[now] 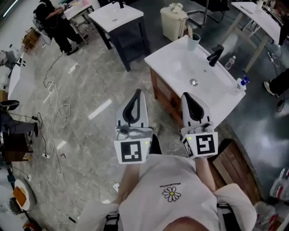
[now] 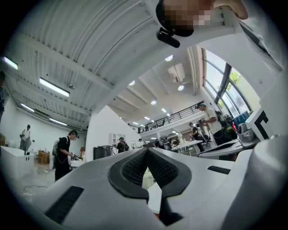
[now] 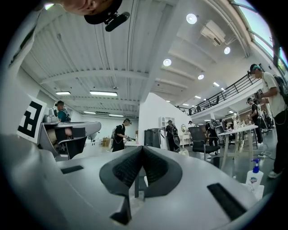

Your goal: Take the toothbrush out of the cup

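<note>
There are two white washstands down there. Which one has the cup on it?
The nearer washstand, with the brown wooden cabinet: the cup stands at its far corner. The farther washstand, dark-legged, shows no cup.

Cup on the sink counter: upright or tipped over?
Upright. In the head view the cup stands on its base at the far corner of the counter, mouth up. Contents too small to tell.

You get bright, even light from ceiling lamps (image 3: 191,18) at one o'clock, sharp focus, and fisheye bending toward dark corners.
</note>
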The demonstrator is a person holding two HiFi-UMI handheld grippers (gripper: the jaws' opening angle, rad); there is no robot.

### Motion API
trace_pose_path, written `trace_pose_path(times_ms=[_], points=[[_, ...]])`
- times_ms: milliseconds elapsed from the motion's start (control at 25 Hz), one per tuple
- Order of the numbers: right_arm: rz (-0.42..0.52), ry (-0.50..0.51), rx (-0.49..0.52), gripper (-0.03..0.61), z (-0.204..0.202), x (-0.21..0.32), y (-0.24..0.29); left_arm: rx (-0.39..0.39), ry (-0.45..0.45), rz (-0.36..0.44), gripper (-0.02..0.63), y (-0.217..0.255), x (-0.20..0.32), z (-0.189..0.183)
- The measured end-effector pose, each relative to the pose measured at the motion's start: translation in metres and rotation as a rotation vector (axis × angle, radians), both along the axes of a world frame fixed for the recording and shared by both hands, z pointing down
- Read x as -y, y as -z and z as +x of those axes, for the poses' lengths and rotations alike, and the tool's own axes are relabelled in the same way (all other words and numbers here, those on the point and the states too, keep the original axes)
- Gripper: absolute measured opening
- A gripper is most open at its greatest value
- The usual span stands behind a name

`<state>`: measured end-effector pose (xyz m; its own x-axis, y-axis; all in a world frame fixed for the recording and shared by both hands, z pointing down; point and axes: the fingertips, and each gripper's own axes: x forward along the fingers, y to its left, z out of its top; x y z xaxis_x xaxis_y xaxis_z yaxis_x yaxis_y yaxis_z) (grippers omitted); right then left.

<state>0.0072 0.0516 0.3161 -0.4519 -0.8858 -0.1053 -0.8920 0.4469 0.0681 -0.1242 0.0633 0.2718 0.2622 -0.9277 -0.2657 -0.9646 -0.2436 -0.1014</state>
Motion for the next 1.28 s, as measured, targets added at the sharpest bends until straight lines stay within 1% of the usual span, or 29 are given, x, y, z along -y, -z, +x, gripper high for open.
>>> trace_pose_path(times_ms=[240, 400, 520, 640, 800, 920, 1120, 1280], points=[[-0.005, -0.03, -0.016, 0.012, -0.038, 0.096, 0.015, -0.025, -0.077, -0.018, 0.017, 0.01, 0.104, -0.023], [-0.015, -0.062, -0.03, 0.012, -0.058, 0.156, 0.019, -0.04, -0.105, -0.035, 0.017, 0.011, 0.168, -0.044], [-0.035, -0.087, -0.036, 0.012, -0.068, 0.189, 0.019, -0.04, -0.128, -0.064, 0.017, 0.008, 0.209, -0.054], [-0.037, -0.102, -0.04, 0.012, -0.074, 0.213, 0.023, -0.038, -0.152, -0.078, 0.017, 0.007, 0.24, -0.055], [-0.066, -0.13, -0.044, 0.012, -0.061, 0.232, 0.017, -0.036, -0.196, -0.105, 0.017, -0.004, 0.264, -0.034], [-0.054, -0.14, -0.033, 0.012, -0.05, 0.247, 0.018, -0.033, -0.212, -0.112, 0.017, -0.006, 0.275, -0.02], [-0.018, -0.126, -0.038, 0.012, -0.043, 0.266, 0.029, -0.035, -0.198, -0.112, 0.017, 0.0, 0.285, -0.009], [-0.014, -0.115, -0.031, 0.012, -0.037, 0.275, 0.031, -0.033, -0.185, -0.125, 0.017, -0.002, 0.295, 0.0]])
